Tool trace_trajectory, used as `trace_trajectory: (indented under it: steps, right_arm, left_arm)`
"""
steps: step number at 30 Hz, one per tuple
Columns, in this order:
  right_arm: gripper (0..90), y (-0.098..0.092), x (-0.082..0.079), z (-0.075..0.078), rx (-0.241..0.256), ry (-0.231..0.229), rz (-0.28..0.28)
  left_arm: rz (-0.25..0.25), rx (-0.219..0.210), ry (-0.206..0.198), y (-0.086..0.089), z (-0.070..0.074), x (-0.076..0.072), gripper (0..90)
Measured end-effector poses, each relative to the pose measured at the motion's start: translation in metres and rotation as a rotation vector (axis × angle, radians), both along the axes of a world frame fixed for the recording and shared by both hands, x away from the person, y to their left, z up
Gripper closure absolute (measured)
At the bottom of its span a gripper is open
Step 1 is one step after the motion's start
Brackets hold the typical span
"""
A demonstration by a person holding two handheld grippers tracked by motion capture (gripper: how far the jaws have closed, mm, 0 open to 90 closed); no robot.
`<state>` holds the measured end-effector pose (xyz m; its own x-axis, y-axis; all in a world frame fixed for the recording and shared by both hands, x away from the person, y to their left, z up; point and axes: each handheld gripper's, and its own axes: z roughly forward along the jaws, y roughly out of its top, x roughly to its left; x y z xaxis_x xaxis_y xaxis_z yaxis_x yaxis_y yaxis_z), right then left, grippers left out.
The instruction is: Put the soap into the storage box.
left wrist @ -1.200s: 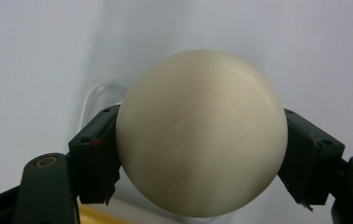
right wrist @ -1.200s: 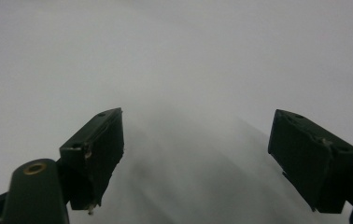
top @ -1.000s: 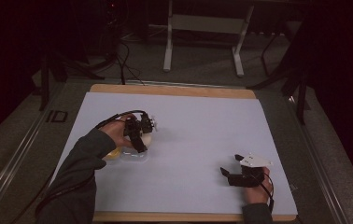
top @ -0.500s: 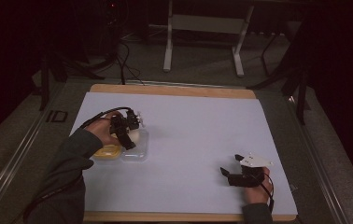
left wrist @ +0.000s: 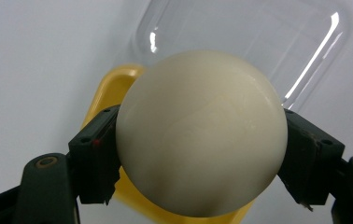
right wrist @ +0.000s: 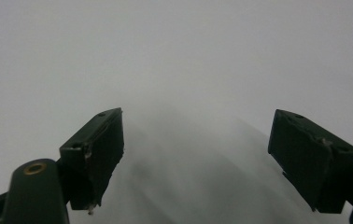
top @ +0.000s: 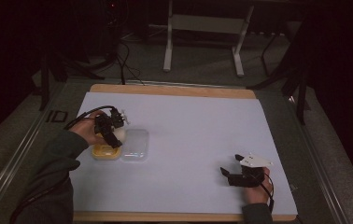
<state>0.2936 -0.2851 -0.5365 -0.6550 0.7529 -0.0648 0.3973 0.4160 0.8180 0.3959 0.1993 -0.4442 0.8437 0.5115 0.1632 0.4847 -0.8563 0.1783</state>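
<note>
My left gripper [top: 114, 135] is shut on a cream-white ball [left wrist: 201, 133], which both black jaws clamp from the sides. The ball [top: 118, 135] hangs just above a small yellow tray [top: 103, 151] at the table's left. A clear plastic lid [top: 135, 144] lies flat against the yellow tray's right side, also seen as the clear lid [left wrist: 258, 42] beyond the ball. My right gripper [top: 228, 173] rests near the front right of the white table [top: 202, 126], open, jaws wide apart over bare surface [right wrist: 198, 154].
The wooden table edge [top: 174, 89] frames the white sheet. Beyond it stand a metal stand's legs [top: 202, 42] and cables on a dark floor. A metal rail [top: 20, 149] runs along the left side.
My left gripper carried the ball leftward and toward me, from right of the lid to above the yellow tray. The right gripper stayed still.
</note>
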Motion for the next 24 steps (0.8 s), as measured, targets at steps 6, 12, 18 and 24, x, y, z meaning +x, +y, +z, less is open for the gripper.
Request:
trace_trajectory:
  steps: [6,12,18,24]
  right_arm:
    - [18.1,0.0,0.0,0.0,-0.004,-0.001,-0.001]
    - [18.1,0.0,0.0,0.0,-0.005,0.0,-0.001]
    - [18.1,0.0,0.0,0.0,-0.004,-0.001,0.0]
    - [18.1,0.0,0.0,0.0,-0.004,-0.002,0.0]
  left_arm:
    - [0.044,-0.017,0.003,0.017,-0.01,0.0,24.6]
    - [0.072,-0.01,0.027,0.023,-0.023,0.004,24.5]
    - [0.077,0.018,0.048,0.021,-0.035,0.008,24.5]
    - [0.083,0.044,0.06,0.021,-0.044,0.009,24.5]
